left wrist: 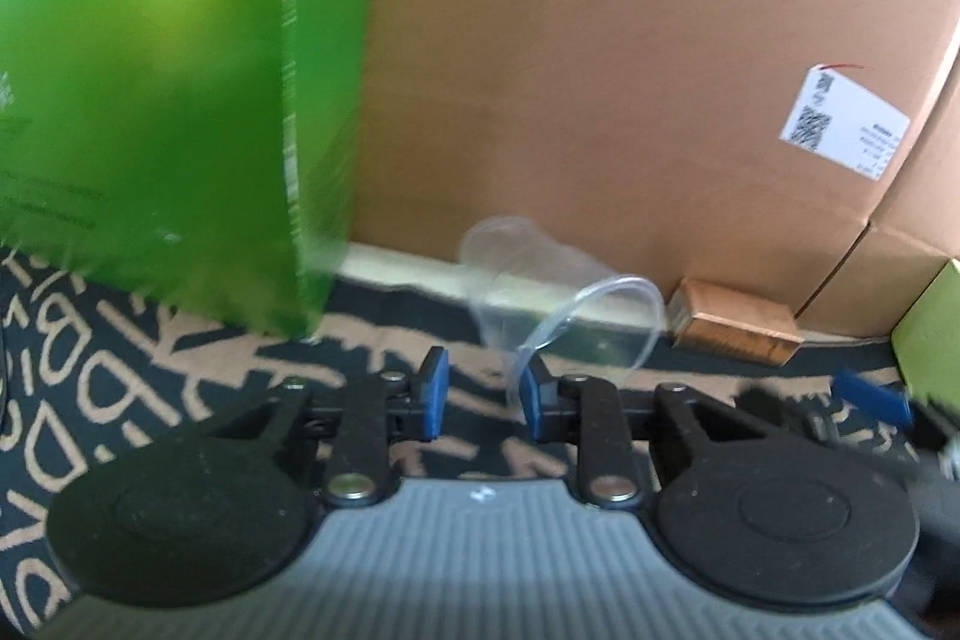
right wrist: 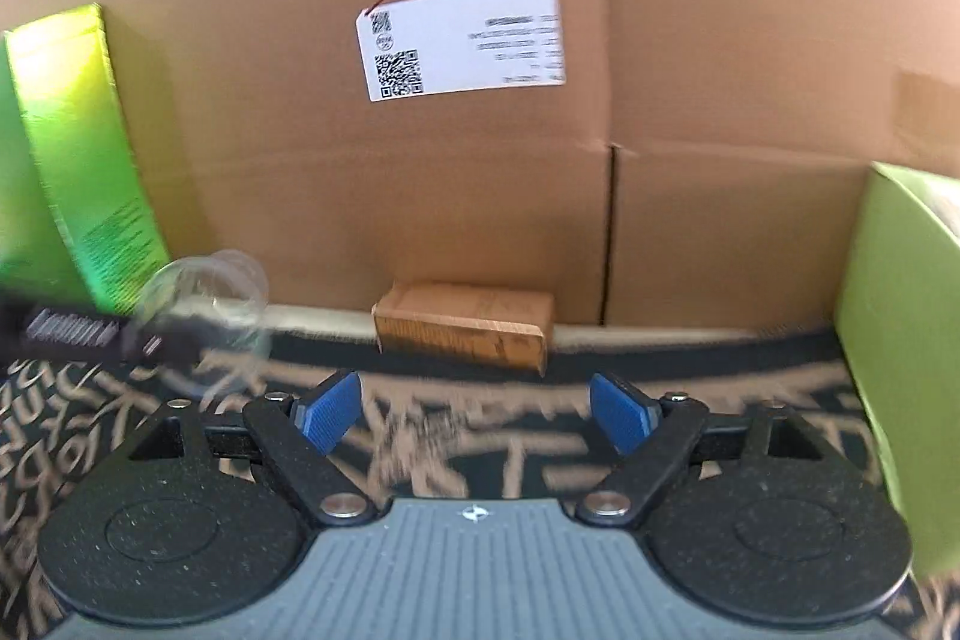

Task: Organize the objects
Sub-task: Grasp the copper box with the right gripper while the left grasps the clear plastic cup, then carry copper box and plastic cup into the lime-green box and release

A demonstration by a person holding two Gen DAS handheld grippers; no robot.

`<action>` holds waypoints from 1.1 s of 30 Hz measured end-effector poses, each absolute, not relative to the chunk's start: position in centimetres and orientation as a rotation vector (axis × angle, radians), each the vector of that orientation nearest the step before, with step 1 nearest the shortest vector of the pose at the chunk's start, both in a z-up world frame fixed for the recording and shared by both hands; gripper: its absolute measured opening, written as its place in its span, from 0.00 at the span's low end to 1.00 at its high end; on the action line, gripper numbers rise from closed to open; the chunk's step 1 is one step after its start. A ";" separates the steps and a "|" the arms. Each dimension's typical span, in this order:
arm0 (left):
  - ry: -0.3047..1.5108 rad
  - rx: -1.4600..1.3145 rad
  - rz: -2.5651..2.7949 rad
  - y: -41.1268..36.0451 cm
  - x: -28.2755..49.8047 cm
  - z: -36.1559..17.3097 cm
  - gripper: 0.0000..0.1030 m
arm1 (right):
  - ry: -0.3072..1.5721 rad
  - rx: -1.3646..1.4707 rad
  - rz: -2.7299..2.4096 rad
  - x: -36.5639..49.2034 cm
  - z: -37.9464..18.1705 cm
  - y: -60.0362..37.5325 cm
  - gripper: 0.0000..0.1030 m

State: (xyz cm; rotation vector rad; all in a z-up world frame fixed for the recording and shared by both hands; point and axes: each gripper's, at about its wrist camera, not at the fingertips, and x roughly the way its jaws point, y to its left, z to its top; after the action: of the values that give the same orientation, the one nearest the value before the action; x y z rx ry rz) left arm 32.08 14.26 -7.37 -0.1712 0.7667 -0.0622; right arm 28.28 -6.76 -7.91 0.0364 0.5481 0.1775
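Holding the left gripper [left wrist: 480, 397] low over the patterned cloth [left wrist: 120, 388], jaws narrowed to a small gap and not yet pinching. Catching the rim of the clear plastic cup [left wrist: 570, 292] just between them, against the pad on the picture's right [left wrist: 531, 403], and leaving the other pad clear of it. Probably narrowing like this to take the thin wall by its edge, since a soft cup crushes easily under a grip across its body.

Keeping the right gripper [right wrist: 477, 412] spread wide and carrying nothing, likely waiting for the next object or staying out of the way.

Looking at the cup: lying tilted on its side, mouth towards the left gripper, base pointing away. Showing thin, see-through walls, with the cloth pattern visible through them and only the rim reading as a bright line. Blurring too much to tell whether it is resting on the cloth or lifting off.

Passing on to a small wooden block [left wrist: 735, 325] lying just beyond the cup, at the foot of the cardboard box [left wrist: 600, 70]. Closing the scene with a tall green box [left wrist: 150, 100] standing on the left, a paler green box [right wrist: 900, 340] on the right, and a white label [left wrist: 846, 124] sticking to the cardboard.
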 end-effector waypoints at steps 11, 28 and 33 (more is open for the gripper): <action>0.769 -0.179 -0.094 14.8 32.2 -7.8 0.25 | 0.619 0.051 0.079 33.7 -8.6 -4.2 0.85; 0.807 -0.141 -0.170 12.9 29.5 -7.4 0.06 | 0.596 0.092 0.158 24.9 -8.1 -9.8 0.84; 0.826 -0.115 -0.235 10.1 27.0 -6.3 0.06 | 0.575 0.097 0.206 20.2 -7.4 -11.8 0.84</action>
State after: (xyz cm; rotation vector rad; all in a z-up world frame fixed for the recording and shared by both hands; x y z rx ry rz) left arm 27.04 10.07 -6.26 -0.1153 0.8265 -0.2347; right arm 20.18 -11.76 -7.40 0.0969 0.5746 0.2060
